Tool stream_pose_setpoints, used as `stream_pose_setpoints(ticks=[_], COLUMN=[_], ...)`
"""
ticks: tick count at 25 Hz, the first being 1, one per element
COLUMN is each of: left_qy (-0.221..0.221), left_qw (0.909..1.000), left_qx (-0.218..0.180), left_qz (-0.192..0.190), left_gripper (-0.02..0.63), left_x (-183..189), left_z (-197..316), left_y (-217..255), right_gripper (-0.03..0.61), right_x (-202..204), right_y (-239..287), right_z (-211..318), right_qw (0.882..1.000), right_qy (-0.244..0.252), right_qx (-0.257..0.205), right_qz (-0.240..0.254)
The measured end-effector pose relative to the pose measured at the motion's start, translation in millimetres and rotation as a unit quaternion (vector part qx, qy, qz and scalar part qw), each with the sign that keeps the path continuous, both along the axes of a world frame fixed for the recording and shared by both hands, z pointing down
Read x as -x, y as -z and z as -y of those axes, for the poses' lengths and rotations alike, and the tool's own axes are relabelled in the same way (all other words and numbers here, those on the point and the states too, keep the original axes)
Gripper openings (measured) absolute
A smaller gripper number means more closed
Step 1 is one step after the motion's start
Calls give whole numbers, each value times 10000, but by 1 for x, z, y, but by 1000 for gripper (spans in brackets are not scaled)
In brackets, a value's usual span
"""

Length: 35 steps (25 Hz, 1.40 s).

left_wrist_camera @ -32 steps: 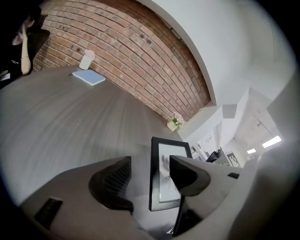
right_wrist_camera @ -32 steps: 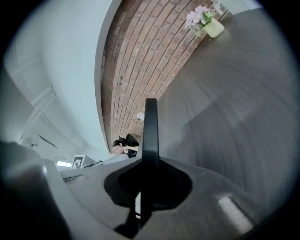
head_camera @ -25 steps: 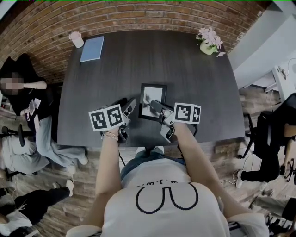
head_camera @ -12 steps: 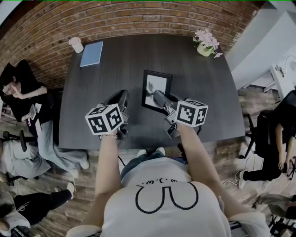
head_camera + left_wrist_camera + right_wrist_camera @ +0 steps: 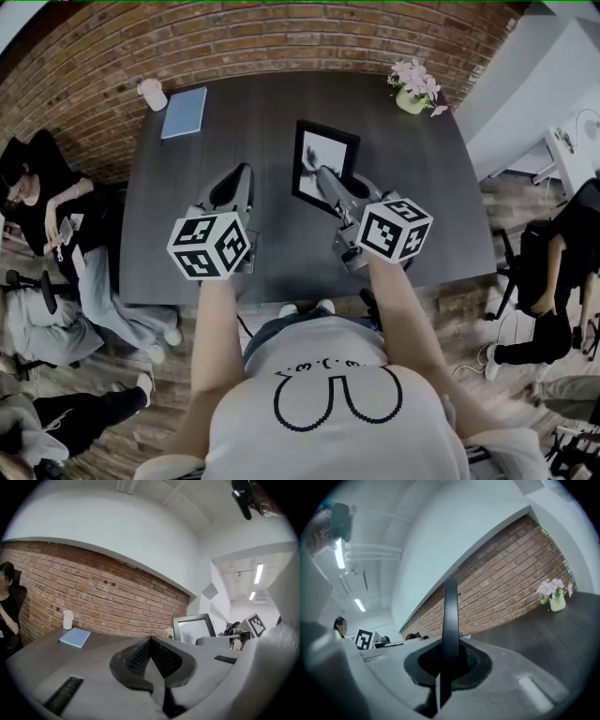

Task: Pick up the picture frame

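cup (image 5: 152, 93): table (image 5: 272, 117) far left | notebook (image 5: 185, 112): just right of cup | flower pot (image 5: 412, 91): far right | picture frame (image 5: 323, 164): centre

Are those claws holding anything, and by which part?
The right gripper clamps the picture frame by its edge; the left gripper is shut on nothing.

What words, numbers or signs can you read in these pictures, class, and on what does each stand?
Nothing can be read outright.
White shirt: small print above the drawn outline, too small to read.
Marker cubes: black-and-white square patterns, no words.
Blue notebook: no print visible.
Picture frame: picture only, no words.
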<state>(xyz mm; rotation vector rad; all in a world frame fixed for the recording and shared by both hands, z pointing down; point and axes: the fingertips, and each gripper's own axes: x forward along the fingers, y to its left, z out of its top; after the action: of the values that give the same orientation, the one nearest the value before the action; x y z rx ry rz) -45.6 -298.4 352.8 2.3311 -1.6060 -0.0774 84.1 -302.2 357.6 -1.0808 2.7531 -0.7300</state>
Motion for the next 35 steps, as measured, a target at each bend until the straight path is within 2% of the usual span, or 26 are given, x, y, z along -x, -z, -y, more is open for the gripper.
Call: stream_pose_setpoints(ticks=[5, 12, 25, 35], left_qy=[23, 111, 375, 436], left_qw=[9988, 9953, 9838, 9790], left_qx=[-471, -922, -1694, -1929], left_qz=[151, 291, 452, 488], left_gripper=[-2, -2, -2, -2], left_x=[-3, -5, -1, -6], left_z=[1, 1, -3, -7], left_y=[27, 54, 108, 125], right_gripper=[11, 11, 11, 11], right_x=[-10, -18, -36, -49], right_y=[27, 65, 105, 132], right_z=[1, -2, -2, -8], right_qw=[9976, 9861, 9684, 9613], right_qy=[-290, -604, -938, -1090], right_qx=[-603, -1444, -2144, -2406], right_qz=[-181, -566, -862, -781])
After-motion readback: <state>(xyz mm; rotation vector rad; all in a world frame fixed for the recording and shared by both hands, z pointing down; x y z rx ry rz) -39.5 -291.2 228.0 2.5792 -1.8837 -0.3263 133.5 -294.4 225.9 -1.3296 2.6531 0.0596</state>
